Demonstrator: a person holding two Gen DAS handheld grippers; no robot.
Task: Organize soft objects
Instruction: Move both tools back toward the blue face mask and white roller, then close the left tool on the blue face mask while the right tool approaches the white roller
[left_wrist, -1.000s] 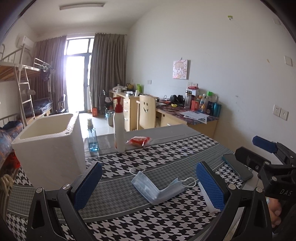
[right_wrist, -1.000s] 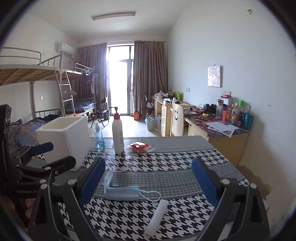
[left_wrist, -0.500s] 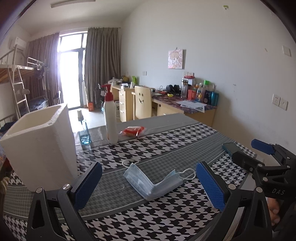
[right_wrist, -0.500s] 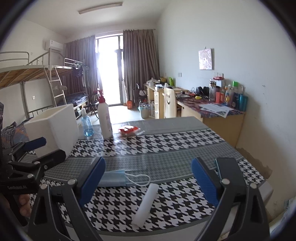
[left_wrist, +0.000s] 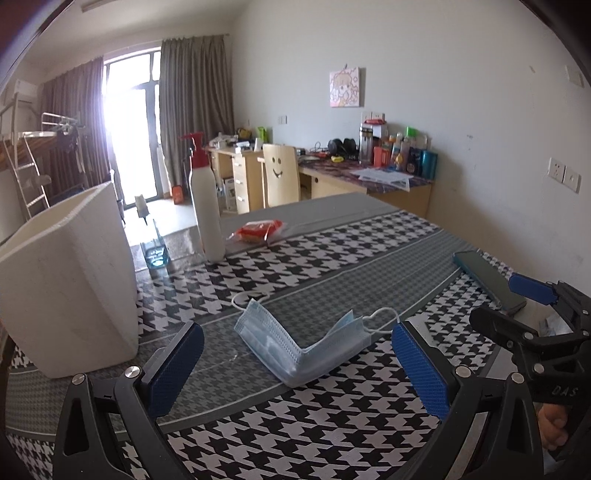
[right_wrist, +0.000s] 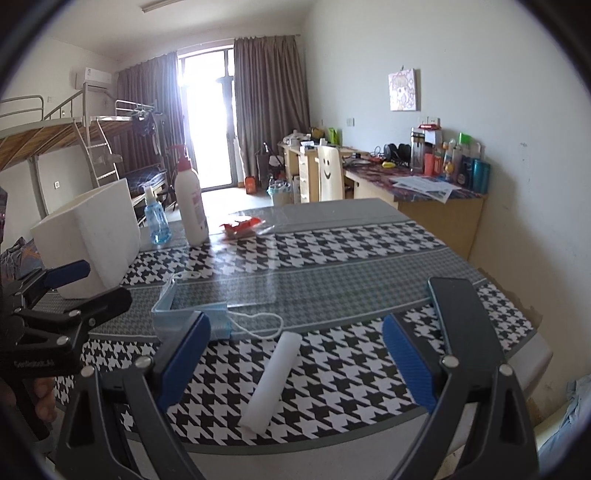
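Note:
A folded light-blue face mask (left_wrist: 299, 347) lies on the houndstooth tablecloth, between and just beyond the spread pads of my left gripper (left_wrist: 295, 369), which is open and holds nothing. The same mask (right_wrist: 192, 310) sits partly behind the left pad of my right gripper (right_wrist: 295, 354). That gripper is open too, and a white foam roll (right_wrist: 273, 376) lies between its fingers on the cloth. A white foam box (left_wrist: 66, 284) stands at the left, also seen as the box (right_wrist: 92, 232) in the right wrist view.
A dark phone (left_wrist: 487, 277) lies near the right table edge. A white pump bottle (left_wrist: 205, 206), a blue spray bottle (right_wrist: 155, 218) and a red packet (left_wrist: 258, 229) stand at the back. The near table edge (right_wrist: 332, 443) is close below the right gripper.
Both grippers have dropped lower and nearer the table. The left view has swung left to centre the mask; the foam roll now sits between the right gripper's fingers.

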